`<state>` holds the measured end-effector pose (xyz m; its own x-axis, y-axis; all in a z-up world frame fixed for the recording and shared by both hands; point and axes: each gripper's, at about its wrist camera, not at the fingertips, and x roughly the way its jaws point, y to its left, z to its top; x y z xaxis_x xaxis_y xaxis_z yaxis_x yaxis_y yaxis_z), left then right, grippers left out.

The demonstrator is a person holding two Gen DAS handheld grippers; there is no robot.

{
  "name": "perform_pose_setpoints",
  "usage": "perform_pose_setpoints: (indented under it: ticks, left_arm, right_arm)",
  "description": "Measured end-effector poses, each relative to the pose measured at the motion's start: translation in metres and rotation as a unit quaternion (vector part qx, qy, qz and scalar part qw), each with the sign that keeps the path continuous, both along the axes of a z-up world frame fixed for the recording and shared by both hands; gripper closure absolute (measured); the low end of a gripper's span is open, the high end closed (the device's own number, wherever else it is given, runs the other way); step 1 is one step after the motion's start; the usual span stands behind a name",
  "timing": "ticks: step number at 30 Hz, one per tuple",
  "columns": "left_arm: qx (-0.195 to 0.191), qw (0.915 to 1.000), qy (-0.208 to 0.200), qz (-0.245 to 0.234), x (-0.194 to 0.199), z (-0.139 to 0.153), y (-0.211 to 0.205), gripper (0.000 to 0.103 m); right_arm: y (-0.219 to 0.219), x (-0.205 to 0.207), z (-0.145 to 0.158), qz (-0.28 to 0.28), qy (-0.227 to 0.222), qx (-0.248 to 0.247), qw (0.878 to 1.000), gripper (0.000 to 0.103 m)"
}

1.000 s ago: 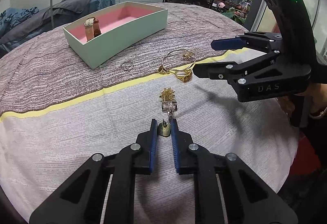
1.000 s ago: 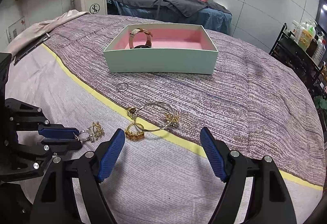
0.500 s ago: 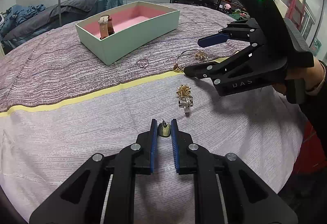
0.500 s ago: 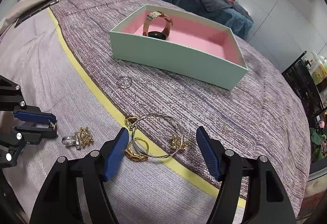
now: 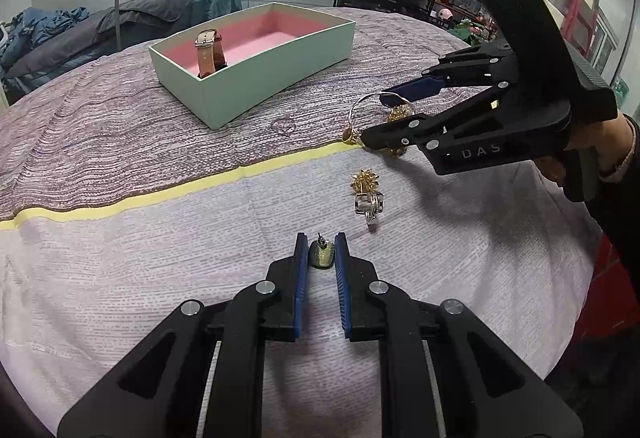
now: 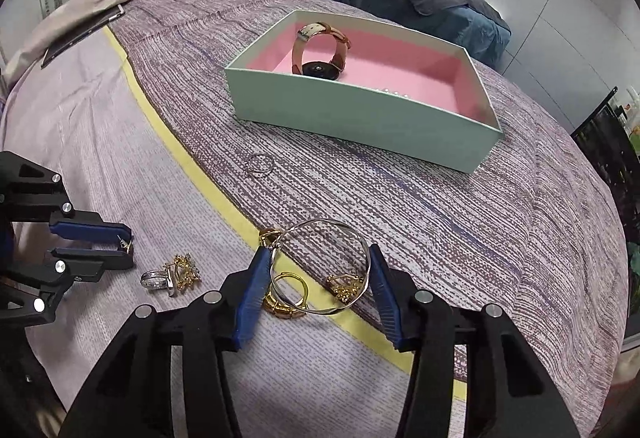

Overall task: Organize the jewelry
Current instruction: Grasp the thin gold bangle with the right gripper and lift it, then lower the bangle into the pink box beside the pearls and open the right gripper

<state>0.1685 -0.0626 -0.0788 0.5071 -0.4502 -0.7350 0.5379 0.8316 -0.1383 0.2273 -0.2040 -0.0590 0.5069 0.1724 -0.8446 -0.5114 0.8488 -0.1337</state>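
Note:
My left gripper [image 5: 320,250] is shut on a small olive-gold stud earring [image 5: 321,256], held just above the cloth; it shows at the left in the right wrist view [image 6: 125,244]. My right gripper [image 6: 320,258] is open and low, one blue pad on each side of a silver bangle [image 6: 320,266], close to its rim. Inside the bangle lie a gold ring [image 6: 286,302] and a gold charm [image 6: 344,286]. The mint box [image 6: 360,118] with pink lining holds a watch [image 6: 320,50]. The left wrist view shows the right gripper [image 5: 374,118] over the bangle [image 5: 360,106].
A gold flower piece and a silver ring [image 5: 366,194] lie between the grippers. A thin ring [image 6: 259,163] sits on the purple cloth near the box. A flat dark device [image 6: 80,36] lies far left. A person's hand [image 5: 612,146] holds the right gripper.
The right gripper has come forward and down until its pads straddle the bangle. The left gripper stays shut on the earring and has drawn back from the flower piece.

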Motion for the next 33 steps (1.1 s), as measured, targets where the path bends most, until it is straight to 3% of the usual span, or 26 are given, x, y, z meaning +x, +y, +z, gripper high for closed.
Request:
perform_pose_setpoints:
  ticks: [10, 18, 23, 27, 33]
  left_arm:
    - [-0.017, 0.9996, -0.02, 0.005, 0.001, 0.015, 0.006, 0.089]
    - [-0.013, 0.9987, -0.048, -0.008, 0.017, 0.042, 0.004, 0.089]
    - [-0.021, 0.9983, -0.055, -0.004, 0.056, 0.062, 0.004, 0.089]
    - [-0.04, 0.999, -0.021, -0.003, 0.099, 0.069, 0.002, 0.089]
    - [-0.021, 0.9998, -0.001, 0.007, 0.154, 0.068, -0.011, 0.089]
  right_arm:
    - [-0.017, -0.014, 0.031, -0.023, -0.041, 0.073, 0.996, 0.055]
    - [-0.017, 0.0, 0.046, -0.034, -0.036, 0.127, 0.991, 0.055]
    - [-0.013, 0.029, 0.057, -0.042, -0.037, 0.141, 0.988, 0.055]
    - [-0.011, 0.062, 0.062, -0.058, -0.034, 0.139, 0.988, 0.055]
    - [-0.007, 0.105, 0.058, -0.072, -0.015, 0.127, 0.989, 0.055]
